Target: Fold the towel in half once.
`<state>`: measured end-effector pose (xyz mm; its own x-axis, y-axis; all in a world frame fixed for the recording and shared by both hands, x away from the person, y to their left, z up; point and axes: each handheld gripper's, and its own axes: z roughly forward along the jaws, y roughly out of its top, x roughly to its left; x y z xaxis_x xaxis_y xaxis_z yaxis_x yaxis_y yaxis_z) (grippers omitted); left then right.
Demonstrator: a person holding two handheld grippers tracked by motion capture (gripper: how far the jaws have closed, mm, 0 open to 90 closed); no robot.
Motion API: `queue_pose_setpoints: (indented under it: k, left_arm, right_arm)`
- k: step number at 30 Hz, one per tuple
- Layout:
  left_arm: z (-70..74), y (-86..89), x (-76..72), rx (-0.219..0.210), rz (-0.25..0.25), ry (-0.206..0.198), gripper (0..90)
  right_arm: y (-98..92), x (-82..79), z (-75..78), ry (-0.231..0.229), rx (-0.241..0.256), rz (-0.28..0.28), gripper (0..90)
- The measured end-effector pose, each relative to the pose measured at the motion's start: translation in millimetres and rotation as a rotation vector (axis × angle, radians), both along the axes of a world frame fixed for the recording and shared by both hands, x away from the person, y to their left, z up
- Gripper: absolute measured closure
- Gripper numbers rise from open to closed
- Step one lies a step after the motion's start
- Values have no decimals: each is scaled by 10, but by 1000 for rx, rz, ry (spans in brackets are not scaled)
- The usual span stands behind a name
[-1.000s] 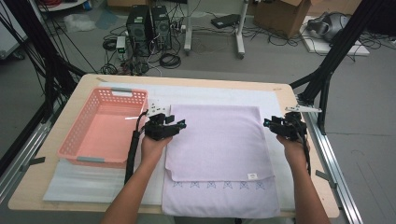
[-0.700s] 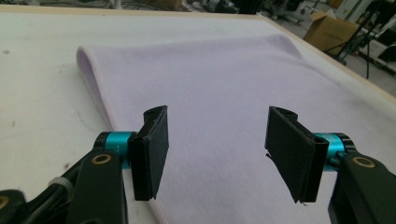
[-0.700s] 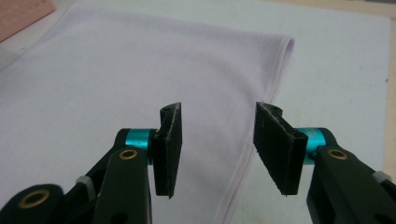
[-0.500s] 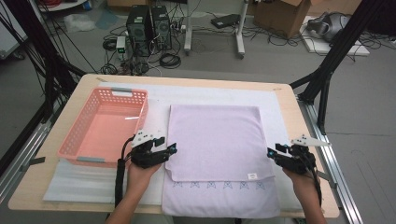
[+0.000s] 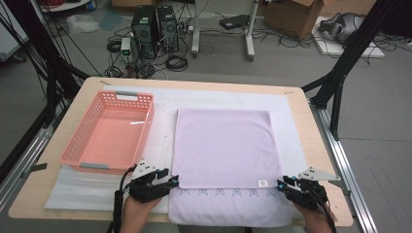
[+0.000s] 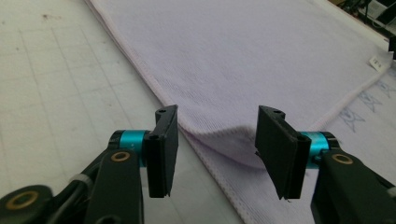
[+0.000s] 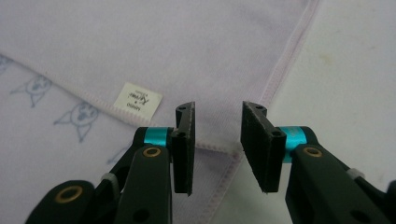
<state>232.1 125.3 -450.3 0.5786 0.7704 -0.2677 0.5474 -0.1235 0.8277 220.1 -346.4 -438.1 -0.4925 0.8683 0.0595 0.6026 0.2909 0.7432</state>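
Left gripper [image 5: 171, 182], right gripper [image 5: 281, 186] low at near table [image 5: 311, 121] edge, white mat [image 5: 286, 111] on top; basket [image 5: 108, 133] left, computers, cables on floor behind.

Left gripper view: jaws wide apart, towel [image 6: 261, 56] fold corner bulging between them, not pinched.

Right gripper view: jaws narrowly parted over towel corner, label [image 7: 138, 99] just left.

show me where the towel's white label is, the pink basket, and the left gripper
white label [image 7: 138, 99]: right gripper view, middle of the tag sewn at the towel's folded edge.
pink basket [image 5: 117, 97]: high view, far rim.
left gripper [image 6: 215, 136]: left gripper view, the gap midway between its open jaw tips.
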Motion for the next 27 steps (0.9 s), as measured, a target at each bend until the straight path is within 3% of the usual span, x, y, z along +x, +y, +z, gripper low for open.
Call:
queue_pose_setpoints:
  k: [4, 7, 14, 17, 22, 26, 27]
  left_arm:
    - [-37, -65, -30, 27, -13, 19, 517]
    - [-53, -129, -42, 83, -20, 8, 549]
    - [-54, -149, -45, 100, 3, -1, 607]
    - [-39, -150, -54, 88, 16, -3, 610]
    - [49, -178, -78, 36, 21, -32, 528]
    - [4, -260, -18, 96, 15, -21, 518]
    - [-17, -274, -11, 120, 15, -12, 559]
  right_arm:
    - [11, -9, -42, 5, -25, 2, 702]
    - [0, 4, -42, 6, -31, -16, 768]
    - [11, 10, -56, 4, -33, -15, 841]
    - [28, 4, -55, -4, -52, -11, 851]
    - [21, -4, -63, -4, -40, -18, 847]
    - [24, -7, -68, -9, -36, -22, 841]
    - [26, -10, -67, -10, -41, -22, 841]
